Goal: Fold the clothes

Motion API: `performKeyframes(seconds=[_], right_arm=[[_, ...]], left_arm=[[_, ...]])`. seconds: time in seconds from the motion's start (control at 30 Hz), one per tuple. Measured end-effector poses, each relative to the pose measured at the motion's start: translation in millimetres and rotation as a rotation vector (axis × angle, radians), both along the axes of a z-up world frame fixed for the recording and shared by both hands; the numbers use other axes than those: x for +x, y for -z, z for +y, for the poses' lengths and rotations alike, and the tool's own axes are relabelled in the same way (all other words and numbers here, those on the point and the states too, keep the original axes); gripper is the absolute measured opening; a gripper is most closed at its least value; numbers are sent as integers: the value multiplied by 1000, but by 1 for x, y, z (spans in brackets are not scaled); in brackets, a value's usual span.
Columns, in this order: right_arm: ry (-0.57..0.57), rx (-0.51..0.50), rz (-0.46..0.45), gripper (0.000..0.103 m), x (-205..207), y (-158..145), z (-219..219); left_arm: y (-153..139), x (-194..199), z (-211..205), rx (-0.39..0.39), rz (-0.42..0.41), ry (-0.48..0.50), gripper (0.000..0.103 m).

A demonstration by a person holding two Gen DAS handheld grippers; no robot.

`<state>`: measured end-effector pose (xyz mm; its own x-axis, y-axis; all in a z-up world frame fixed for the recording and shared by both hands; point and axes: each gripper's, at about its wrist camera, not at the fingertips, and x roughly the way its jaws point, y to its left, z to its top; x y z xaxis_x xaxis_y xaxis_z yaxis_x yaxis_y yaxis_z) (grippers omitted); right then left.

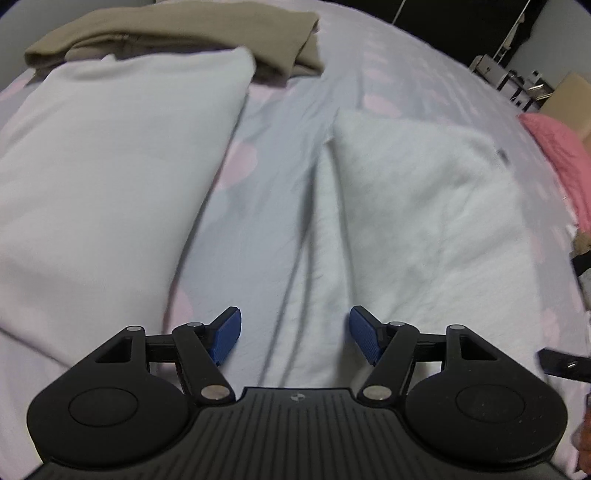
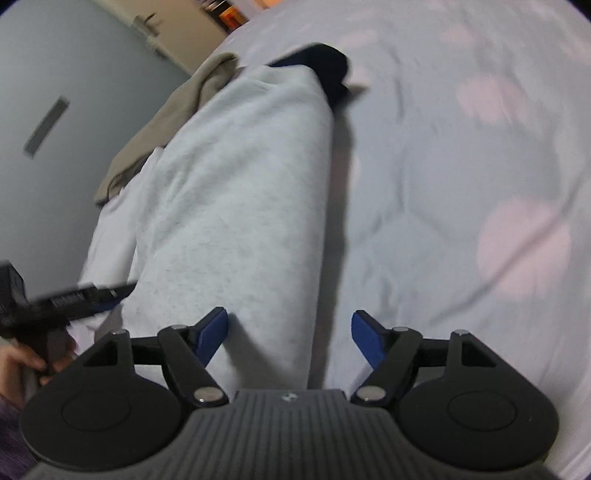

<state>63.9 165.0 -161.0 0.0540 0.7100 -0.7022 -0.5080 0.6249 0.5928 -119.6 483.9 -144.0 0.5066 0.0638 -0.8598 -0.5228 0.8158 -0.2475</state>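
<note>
Where bedsheet point(image 2: 461, 155) spreads, grey garment point(image 2: 240, 192) lengthwise away

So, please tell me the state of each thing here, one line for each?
left gripper: open, holds nothing.
right gripper: open, holds nothing.
light grey garment: folded, lying on the bed.
khaki garment: folded, partly under the grey one.
white fluffy garment: spread out, not folded.
bedsheet: wrinkled.

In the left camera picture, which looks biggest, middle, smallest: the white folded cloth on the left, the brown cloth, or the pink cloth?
1. White folded cloth, though it is nearest the camera.
2. Brown cloth.
3. Pink cloth, partly cut off at the edge, so its true size is unsure.
</note>
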Motion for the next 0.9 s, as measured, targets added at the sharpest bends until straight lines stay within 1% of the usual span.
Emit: performKeyframes(seconds=[0.07, 0.13, 0.17, 0.2, 0.23, 0.27, 0.3, 0.33, 0.37, 0.4, 0.43, 0.47, 0.53, 0.6, 0.63, 0.73, 0.8, 0.9], right_arm=[[40, 40, 63, 76, 1, 10, -6], [56, 62, 91, 77, 2, 16, -7], [63, 72, 105, 78, 2, 19, -8], [70, 83, 118, 78, 2, 21, -9], [72, 88, 119, 78, 1, 22, -8], [72, 98, 125, 76, 0, 23, -7], [70, 116, 141, 73, -1, 25, -6], [65, 136, 159, 59, -2, 27, -5], [70, 142, 164, 57, -5, 26, -5], [75, 148, 169, 53, -7, 26, -5], [79, 154, 173, 46, -9, 25, -5], [76, 157, 162, 42, -10, 22, -5], [86, 163, 176, 31, -8, 14, -7], [86, 174, 191, 29, -5, -1, -10], [83, 173, 191, 28, -5, -9, -12], [56, 114, 150, 28, -6, -40, -22], [41, 71, 145, 28, -8, -54, -33], [28, 8, 167, 28, -15, -64, -58]], left_arm=[[7, -4, 2, -14, -2, -16, 66], [9, -5, 2, -13, -7, -17, 66], [9, -4, 1, -11, -5, -15, 64], [10, -4, -1, -13, -7, -13, 58], [10, -4, -2, -20, -13, -13, 55], [11, -3, -4, -26, -19, -13, 48], [11, -2, -5, -37, -25, -13, 38], [11, -2, -7, -46, -30, -10, 34], [11, -1, -8, -56, -34, -7, 26], [10, 0, -9, -69, -38, -6, 18], [9, 0, -9, -81, -41, -6, 14], [8, 1, -10, -92, -43, -4, 11], [3, 2, -15, -80, -37, 5, 8], [-4, 1, -21, -87, -36, 21, 7], [-6, -1, -26, -103, -33, 32, 6], [-14, -8, -46, -140, -10, 82, 6], [-20, -15, -64, -152, 19, 133, 6], [-24, -27, -91, -182, 38, 193, 6]])
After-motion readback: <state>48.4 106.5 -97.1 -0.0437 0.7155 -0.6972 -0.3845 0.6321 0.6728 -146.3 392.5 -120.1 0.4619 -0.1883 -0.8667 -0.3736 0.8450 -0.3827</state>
